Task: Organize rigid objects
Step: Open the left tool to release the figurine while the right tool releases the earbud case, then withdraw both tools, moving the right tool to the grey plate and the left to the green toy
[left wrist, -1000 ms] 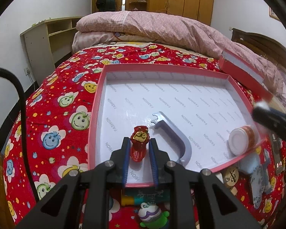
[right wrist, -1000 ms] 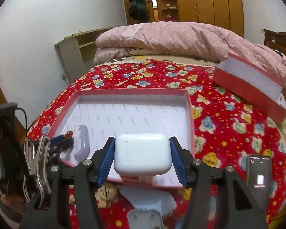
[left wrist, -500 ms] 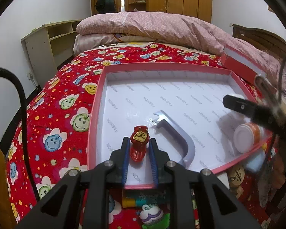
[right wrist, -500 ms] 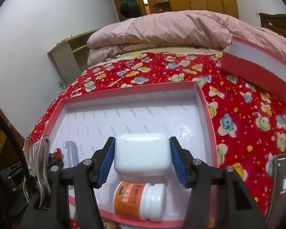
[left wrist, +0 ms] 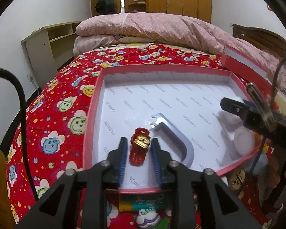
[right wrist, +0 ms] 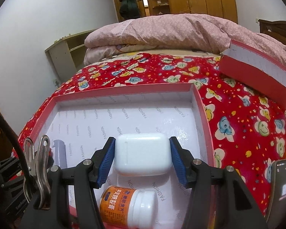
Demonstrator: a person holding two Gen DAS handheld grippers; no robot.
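Glossy red plastic figurine [left wrist: 140, 146] is lying loose on the pink-rimmed cardboard tray [left wrist: 94, 103] between the left gripper [left wrist: 139, 153]'s just-opening ribbed pads. Right gripper [right wrist: 142, 157] is clamping a smooth, rounded white case [right wrist: 143, 155] above it.

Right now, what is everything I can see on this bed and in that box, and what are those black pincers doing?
Tray box: one, red rim, white lining, on the bed.
Toy figure: one, red and gold, lying in the box.
Curved handle piece: one, silver-grey, in the box beside the toy.
Pill bottle: one, orange label, white cap, lying in the box.
Box lid: one, red and white, on the bed's far side.
Earbud case: one, white.
Phone: one, dark, on the bedspread.
Left gripper: jaws just opened, toy released.
Right gripper: clamped on the earbud case.
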